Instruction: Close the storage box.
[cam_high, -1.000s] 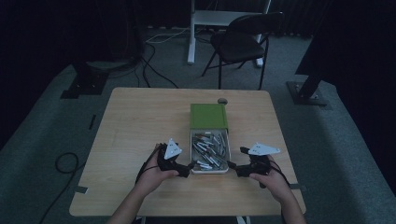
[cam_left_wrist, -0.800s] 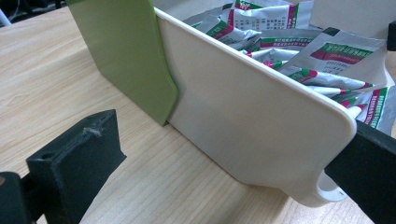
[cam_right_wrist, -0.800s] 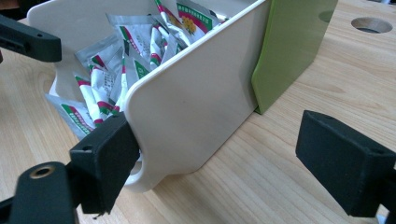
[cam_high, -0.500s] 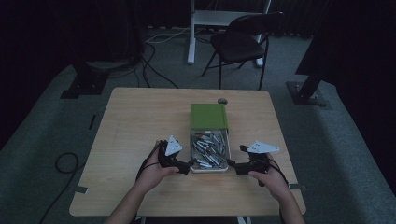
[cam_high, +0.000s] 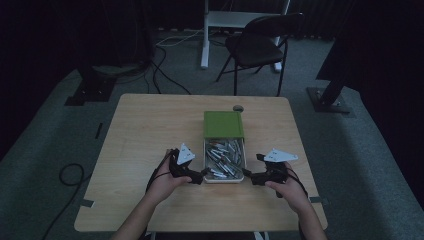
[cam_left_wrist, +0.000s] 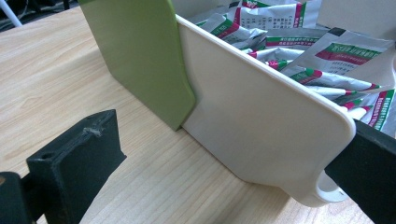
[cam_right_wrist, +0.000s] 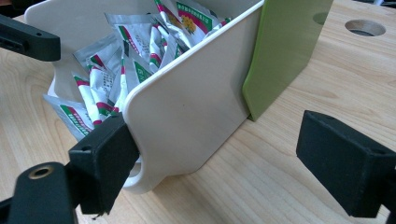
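A white open box (cam_high: 224, 176) full of silver sachets (cam_high: 226, 155) sits at the table's near middle, with a green sleeve (cam_high: 223, 125) over its far half. My left gripper (cam_high: 198, 176) is at the box's near left corner. In the left gripper view its gripper (cam_left_wrist: 219, 179) is open, the white side wall (cam_left_wrist: 261, 126) standing between the jaws. My right gripper (cam_high: 251, 178) is at the near right corner. In the right gripper view its gripper (cam_right_wrist: 224, 168) is open too, with the box's rounded corner (cam_right_wrist: 187, 126) between the jaws and the sachets (cam_right_wrist: 135, 51) above it.
The wooden table (cam_high: 150, 130) has a round cable hole (cam_high: 238, 108) just beyond the green sleeve. A black folding chair (cam_high: 257, 47) and a white desk leg (cam_high: 205, 35) stand on the floor behind. Cables (cam_high: 70, 175) lie on the floor at the left.
Hardly anything differs. Both grippers stay at the box's near corners; the left one has crept slightly forward.
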